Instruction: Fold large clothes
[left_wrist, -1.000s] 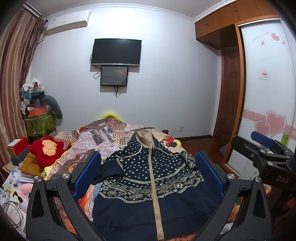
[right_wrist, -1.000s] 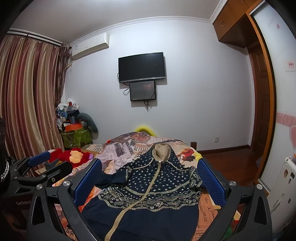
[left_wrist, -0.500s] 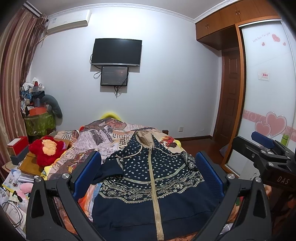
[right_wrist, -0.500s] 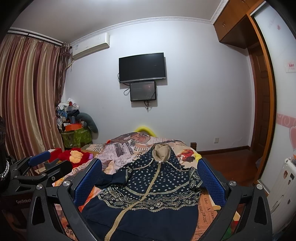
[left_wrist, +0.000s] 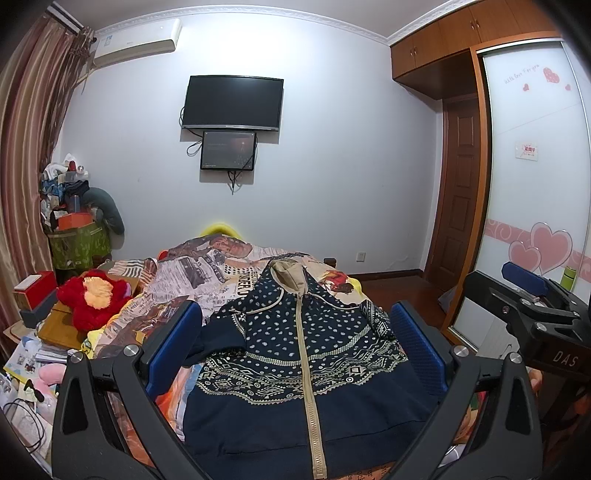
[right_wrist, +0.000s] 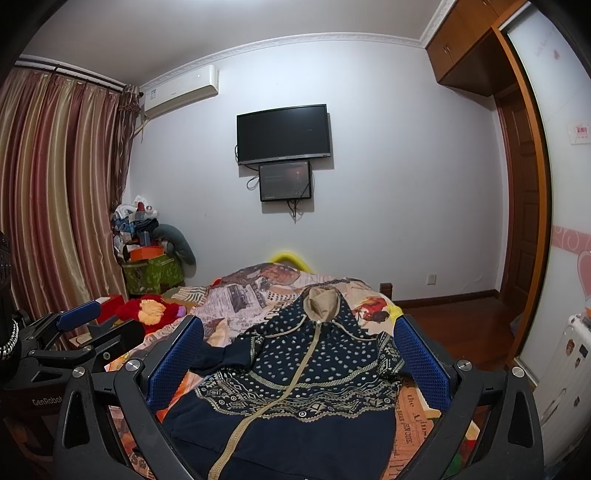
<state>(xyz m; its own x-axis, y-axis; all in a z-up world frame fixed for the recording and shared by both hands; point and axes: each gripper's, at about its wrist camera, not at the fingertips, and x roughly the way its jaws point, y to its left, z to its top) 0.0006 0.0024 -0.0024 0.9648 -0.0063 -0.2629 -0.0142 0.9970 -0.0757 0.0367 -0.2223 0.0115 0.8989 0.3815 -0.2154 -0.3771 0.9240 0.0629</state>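
Observation:
A navy hooded jacket (left_wrist: 295, 354) with white dots, a patterned band and a tan zipper lies flat, front up, on the bed, hood pointing away. It also shows in the right wrist view (right_wrist: 295, 373). My left gripper (left_wrist: 295, 339) is open and empty, held above the jacket's near part. My right gripper (right_wrist: 295, 354) is open and empty, also above the jacket. The right gripper shows at the right edge of the left wrist view (left_wrist: 528, 306); the left gripper shows at the left edge of the right wrist view (right_wrist: 74, 332).
The bed (left_wrist: 207, 273) has a newspaper-print cover. A red plush toy (left_wrist: 92, 299) and boxes lie left of the bed. A cluttered green bin (left_wrist: 79, 243) stands by the curtain. A wardrobe (left_wrist: 532, 184) and door stand at right.

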